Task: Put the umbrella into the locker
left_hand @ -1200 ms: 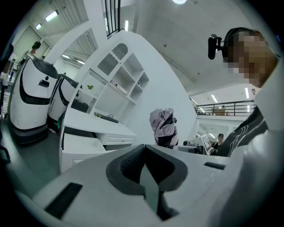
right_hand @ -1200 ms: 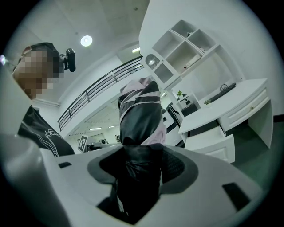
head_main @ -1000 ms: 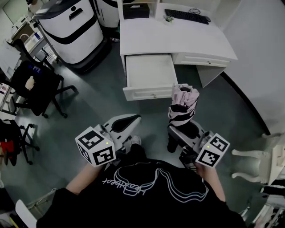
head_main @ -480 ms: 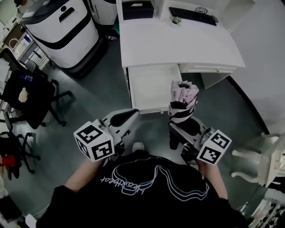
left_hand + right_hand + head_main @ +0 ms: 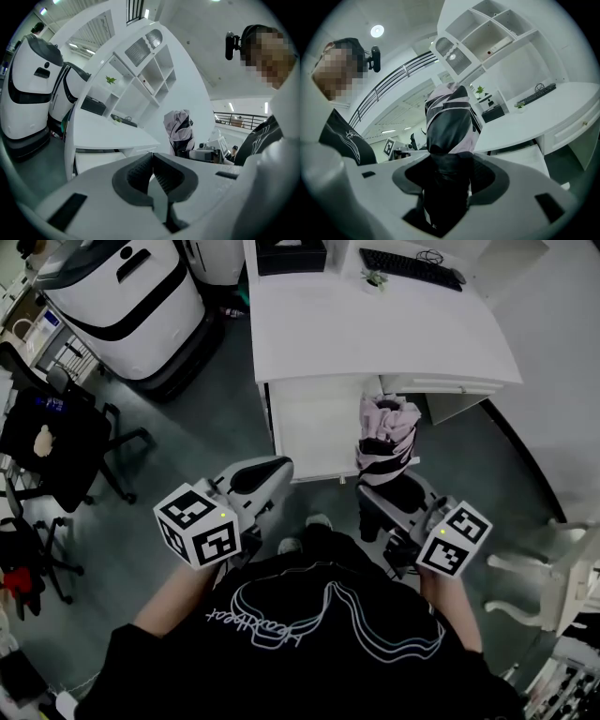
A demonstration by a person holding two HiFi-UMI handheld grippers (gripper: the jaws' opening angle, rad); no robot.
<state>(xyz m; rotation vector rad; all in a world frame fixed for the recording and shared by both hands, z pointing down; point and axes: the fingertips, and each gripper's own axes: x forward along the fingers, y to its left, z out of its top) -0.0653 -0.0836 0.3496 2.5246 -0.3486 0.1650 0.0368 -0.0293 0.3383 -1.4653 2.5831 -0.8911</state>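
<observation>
Umbrella (image 5: 386, 439) held upright by the right gripper (image 5: 386, 495)
Its dark lower end is clamped near the open drawer's (image 5: 314, 423) front edge; the left gripper's (image 5: 265, 472) jaws are closed on nothing. Shirt lettering cannot be read.

- Head view: even, soft indoor light; white surface (image 5: 375, 334) bright, nearly washed out; dark floor (image 5: 187, 427) dim; edges bend.
- Gripper views: strong fisheye, black corners; ceiling lamp (image 5: 377, 31) glares; near jaws soft, out of focus.
- Right gripper view: umbrella (image 5: 449, 126) shadowed, detail lost.
</observation>
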